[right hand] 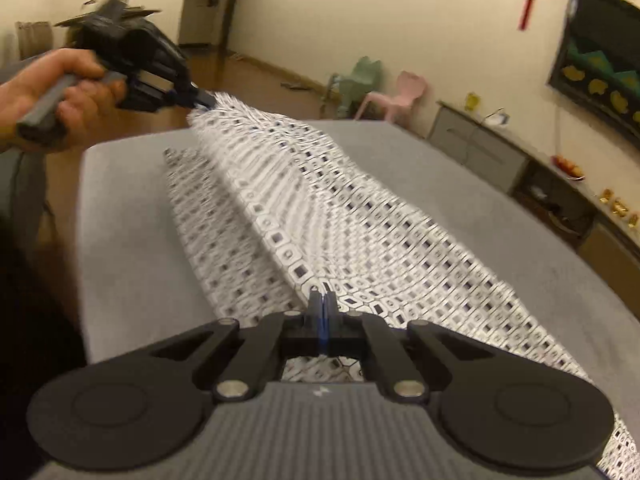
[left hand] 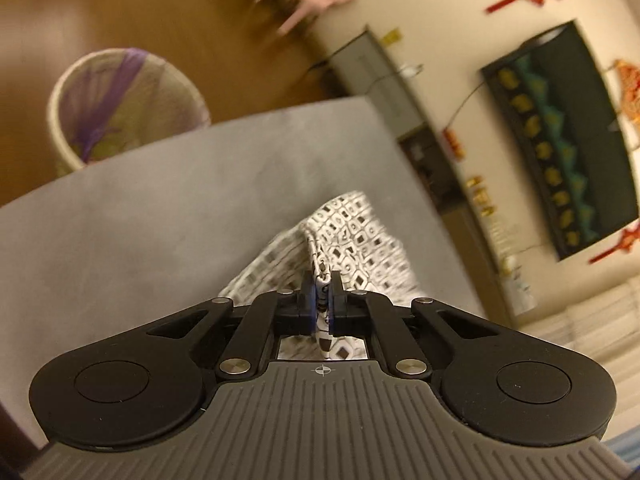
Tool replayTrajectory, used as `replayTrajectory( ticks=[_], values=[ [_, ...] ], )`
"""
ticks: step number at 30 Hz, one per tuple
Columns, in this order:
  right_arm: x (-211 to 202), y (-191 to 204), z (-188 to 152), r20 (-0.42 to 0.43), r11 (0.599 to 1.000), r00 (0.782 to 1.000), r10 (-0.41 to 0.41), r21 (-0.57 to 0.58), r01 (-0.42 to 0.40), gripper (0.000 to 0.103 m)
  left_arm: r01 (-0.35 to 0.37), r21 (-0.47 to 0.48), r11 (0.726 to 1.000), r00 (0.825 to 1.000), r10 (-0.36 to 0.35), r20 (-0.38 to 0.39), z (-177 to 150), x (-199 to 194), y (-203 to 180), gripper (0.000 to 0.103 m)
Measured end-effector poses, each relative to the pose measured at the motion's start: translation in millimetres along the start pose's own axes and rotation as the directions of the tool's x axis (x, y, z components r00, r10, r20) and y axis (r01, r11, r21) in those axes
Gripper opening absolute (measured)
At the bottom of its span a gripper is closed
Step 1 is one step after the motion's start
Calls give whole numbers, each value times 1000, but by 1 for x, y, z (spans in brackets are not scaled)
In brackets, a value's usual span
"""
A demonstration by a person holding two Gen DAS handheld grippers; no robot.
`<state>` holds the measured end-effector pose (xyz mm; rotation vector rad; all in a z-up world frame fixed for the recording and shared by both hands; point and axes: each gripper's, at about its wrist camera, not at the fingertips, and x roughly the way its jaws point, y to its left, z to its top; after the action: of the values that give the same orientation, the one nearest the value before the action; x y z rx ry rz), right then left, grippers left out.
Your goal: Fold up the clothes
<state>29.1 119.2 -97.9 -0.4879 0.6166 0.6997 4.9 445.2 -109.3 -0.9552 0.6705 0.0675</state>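
The white garment printed with small dark squares hangs stretched between the two tools, lifted above the grey padded tabletop, its lower folds trailing on the surface. The left gripper is clamped on a bunched corner; the right gripper pinches the opposite edge, its jaws pressed together on cloth. The thin fabric could slip from either pinch if pulled too taut, or the sagging middle could crease unevenly when laid down.
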Motion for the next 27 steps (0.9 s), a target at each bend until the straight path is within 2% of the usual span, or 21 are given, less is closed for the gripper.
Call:
replayTrajectory(
  ticks=[5, 10, 14, 16, 17, 22, 24, 27],
  values=[
    [-1, 15, -16, -40, 998, 998, 41, -39, -42, 0, -101, 64, 993, 995, 100, 17, -12, -8, -9, 0],
    [-11, 32, -17, -32, 990, 999, 28, -135, -33, 0, -237, 145, 961, 972, 234, 35, -18, -9, -18, 0],
    [-15, 50, -22, 0, 967, 999, -33, -252, 32, 0, -272, 207, 940, 962, 261, 78, -27, -16, -28, 0],
    [-23, 54, -24, 36, 954, 998, -59, -291, 67, 0, -326, 240, 915, 946, 315, 82, -30, -11, -29, 0],
    [-24, 54, -24, 41, 956, 997, -58, -285, 67, 0, -355, 256, 899, 935, 345, 85, -31, -8, -30, 0],
    [-28, 39, -32, -19, 979, 999, 28, -199, -31, 3, -415, 344, 842, 906, 416, 75, -40, 2, -37, 0],
    [-40, 27, -34, -16, 987, 998, 67, -144, -69, 3, -422, 338, 841, 904, 417, 90, -40, -3, -38, 0],
    [-57, -6, -45, -7, 998, 998, 63, 0, -63, 17, -412, 328, 850, 911, 395, 121, -41, -12, -43, 0]
  ],
)
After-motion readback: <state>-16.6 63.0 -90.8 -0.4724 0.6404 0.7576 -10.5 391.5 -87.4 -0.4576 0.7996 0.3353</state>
